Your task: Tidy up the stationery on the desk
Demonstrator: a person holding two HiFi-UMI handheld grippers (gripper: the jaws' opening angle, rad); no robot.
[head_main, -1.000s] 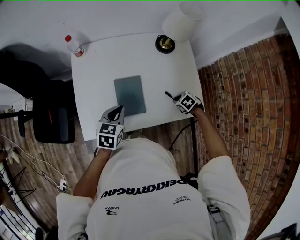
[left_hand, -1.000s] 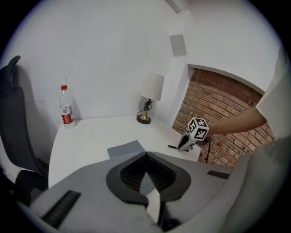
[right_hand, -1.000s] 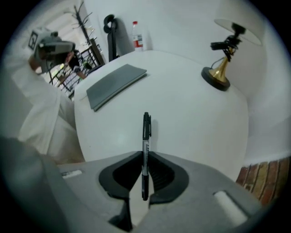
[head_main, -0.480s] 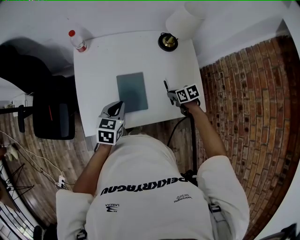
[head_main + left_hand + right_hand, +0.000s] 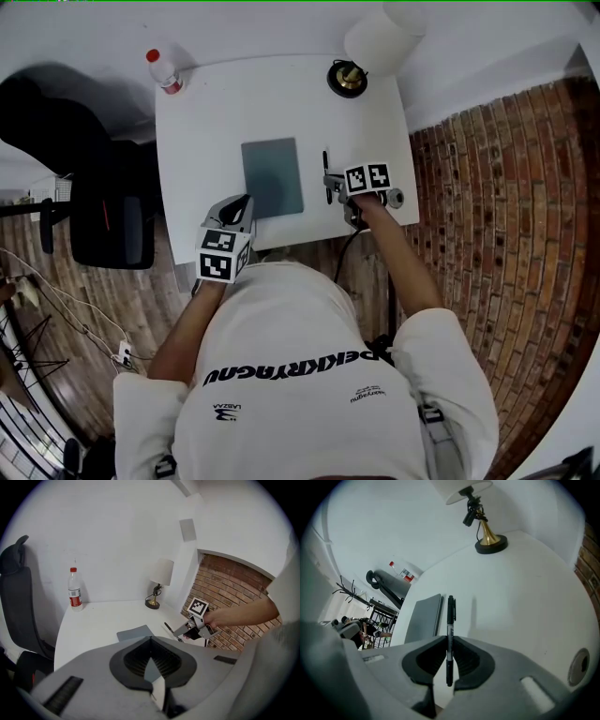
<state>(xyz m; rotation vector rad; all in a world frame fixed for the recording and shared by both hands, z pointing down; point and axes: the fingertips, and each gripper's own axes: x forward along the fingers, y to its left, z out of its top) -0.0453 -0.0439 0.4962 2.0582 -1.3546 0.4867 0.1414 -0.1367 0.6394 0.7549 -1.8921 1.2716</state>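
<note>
A black marker pen [image 5: 450, 620] is clamped between the jaws of my right gripper [image 5: 449, 660] and points away from me over the white desk [image 5: 202, 141]. In the head view the pen [image 5: 325, 173] hangs just right of the grey notebook [image 5: 272, 176], with the right gripper [image 5: 330, 183] behind it. The notebook [image 5: 424, 618] lies flat to the pen's left. My left gripper [image 5: 234, 211] stays at the desk's near edge, below the notebook's left corner. Its jaws are shut [image 5: 151, 667] with nothing in them.
A plastic bottle with a red cap [image 5: 164, 70] stands at the far left corner. A brass-based lamp [image 5: 352, 78] stands at the far right. A black chair [image 5: 112, 216] sits left of the desk. A brick wall [image 5: 487, 187] runs along the right.
My right gripper has moved left toward the notebook with the pen and rolled, so the pen now lies parallel to the notebook's right edge. The left gripper has stayed in place.
</note>
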